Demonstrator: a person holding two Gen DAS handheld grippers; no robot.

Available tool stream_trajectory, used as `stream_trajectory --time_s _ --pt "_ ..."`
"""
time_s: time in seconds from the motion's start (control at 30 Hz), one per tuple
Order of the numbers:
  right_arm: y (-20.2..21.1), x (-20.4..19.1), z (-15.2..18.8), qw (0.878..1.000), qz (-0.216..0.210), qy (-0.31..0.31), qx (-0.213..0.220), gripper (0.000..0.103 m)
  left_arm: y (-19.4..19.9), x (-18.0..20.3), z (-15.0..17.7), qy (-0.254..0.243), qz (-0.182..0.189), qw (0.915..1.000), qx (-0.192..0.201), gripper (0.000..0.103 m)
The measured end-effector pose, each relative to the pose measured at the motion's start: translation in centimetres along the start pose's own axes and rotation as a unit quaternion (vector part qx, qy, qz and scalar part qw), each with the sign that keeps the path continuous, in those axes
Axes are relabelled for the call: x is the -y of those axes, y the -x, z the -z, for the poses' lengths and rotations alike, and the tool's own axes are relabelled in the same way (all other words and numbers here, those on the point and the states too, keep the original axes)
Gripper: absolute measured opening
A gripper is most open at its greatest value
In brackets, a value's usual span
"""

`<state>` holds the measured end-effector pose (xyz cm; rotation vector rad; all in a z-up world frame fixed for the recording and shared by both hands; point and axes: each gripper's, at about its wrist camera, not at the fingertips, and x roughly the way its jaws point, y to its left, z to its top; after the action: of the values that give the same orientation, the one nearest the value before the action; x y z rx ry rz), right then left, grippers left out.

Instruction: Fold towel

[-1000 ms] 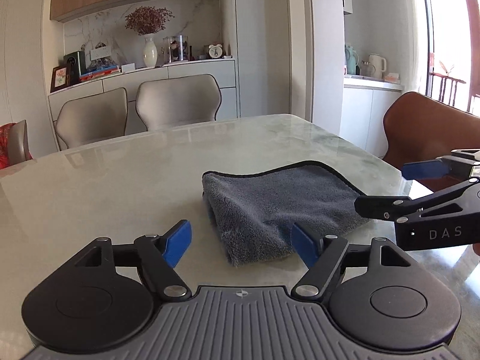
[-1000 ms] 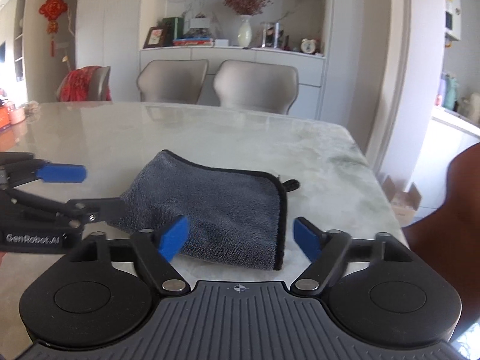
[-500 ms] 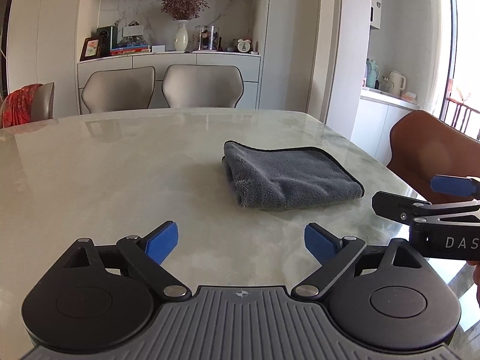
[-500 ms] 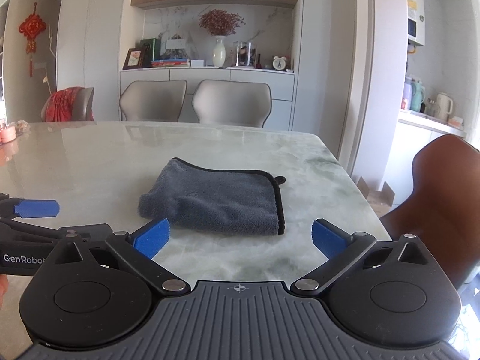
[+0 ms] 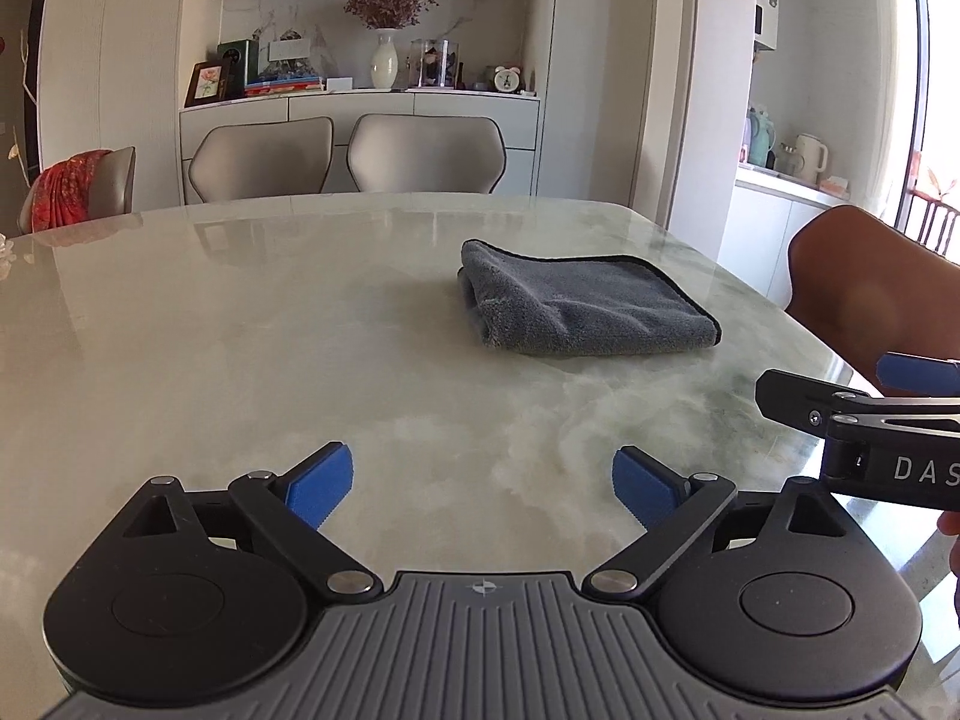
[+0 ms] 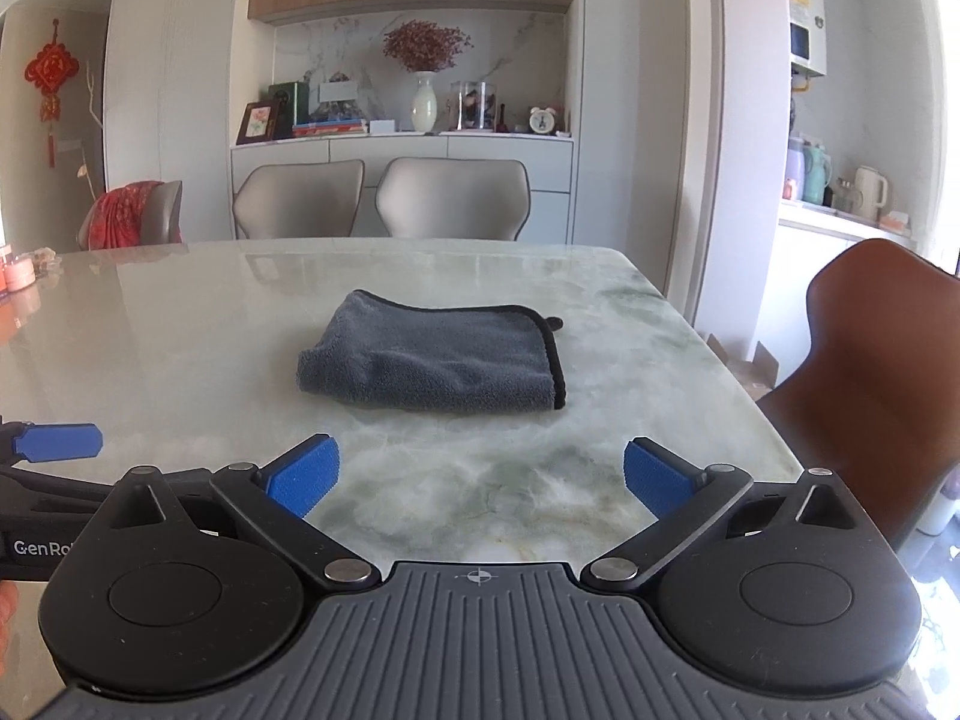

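left wrist: low over table [image 5: 300, 330], faces sideboard | right wrist: alongside, same heading | shared: towel [image 5: 582, 306], chairs

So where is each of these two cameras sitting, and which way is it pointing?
Left wrist: rides on the left gripper, looking forward over the table at the towel; its open blue fingers show, with the right gripper at the right edge.
Right wrist: rides on the right gripper, facing the same way; its open fingers show, with the left gripper's finger at the left edge.
Shared: towel, table, grey chairs, brown chair.
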<state>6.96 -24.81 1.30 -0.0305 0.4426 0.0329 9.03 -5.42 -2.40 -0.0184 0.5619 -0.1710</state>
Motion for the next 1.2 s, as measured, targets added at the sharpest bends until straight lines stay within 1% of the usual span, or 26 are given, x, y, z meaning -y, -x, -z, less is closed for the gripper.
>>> stream_trajectory --time_s 0.17,0.4,0.67,1.2 --pt "0.3 0.3 0.7 1.0 0.008 -0.004 0.001 0.102 0.5 0.7 0.5 -0.007 -0.013 0.9999 0.006 0.096" --pt "0.7 0.5 1.3 1.0 0.012 -0.006 -0.002 0.102 0.8 1.2 0.6 -0.013 -0.012 0.9998 0.009 0.096" --pt "0.8 0.4 1.4 1.0 0.013 -0.002 -0.002 0.102 0.8 1.1 0.7 -0.004 -0.011 0.9999 0.01 0.096" --pt "0.7 0.5 1.7 1.0 0.014 -0.003 -0.008 0.102 0.8 1.1 0.9 -0.009 -0.015 0.9998 0.013 0.096"
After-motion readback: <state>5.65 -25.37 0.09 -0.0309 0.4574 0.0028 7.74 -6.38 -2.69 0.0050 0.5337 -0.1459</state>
